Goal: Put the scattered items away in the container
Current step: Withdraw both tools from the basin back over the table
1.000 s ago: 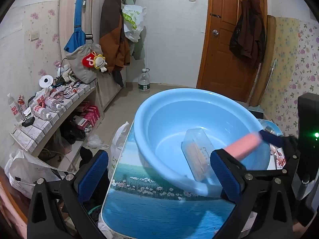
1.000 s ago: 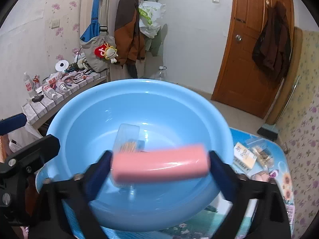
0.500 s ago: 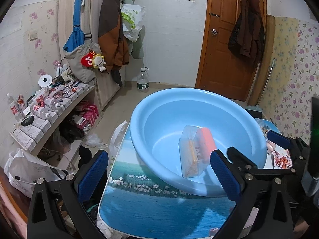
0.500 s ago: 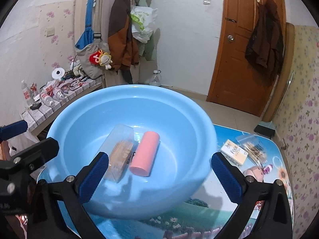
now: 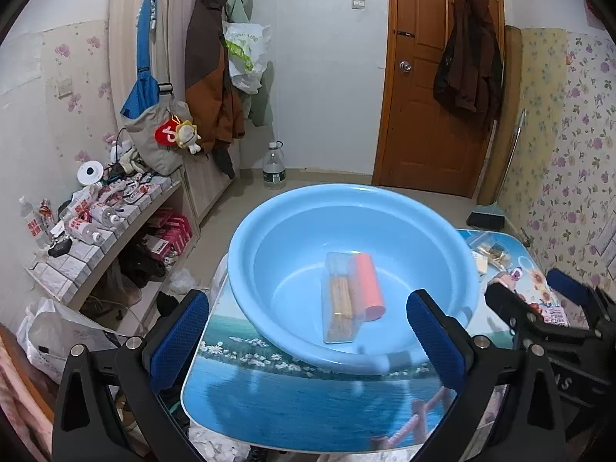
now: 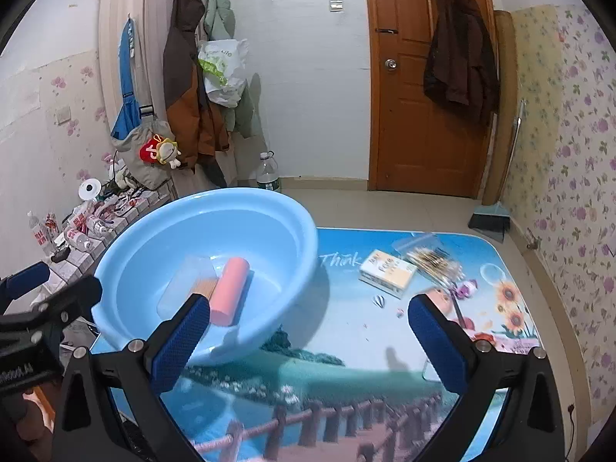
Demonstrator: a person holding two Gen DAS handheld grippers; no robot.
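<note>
- Lying side by side in the bottom of the blue basin (image 5: 442,238) were a pink cylinder (image 5: 369,285) and a clear plastic box (image 5: 338,300) of thin wooden sticks, the two touching.
- The basin sat on the left part of the surface (image 6: 346,346), which was covered with a printed landscape scene.
- A small white-and-yellow box (image 6: 388,272), a clear packet of swabs (image 6: 435,258) and a small purple trinket (image 6: 465,289) lay on the surface to the right of the basin.
- The left tool (image 5: 308,338) was released and empty, near the basin's rim.
- The right tool (image 6: 308,340) was likewise spread wide, holding nothing, above the surface.
</note>
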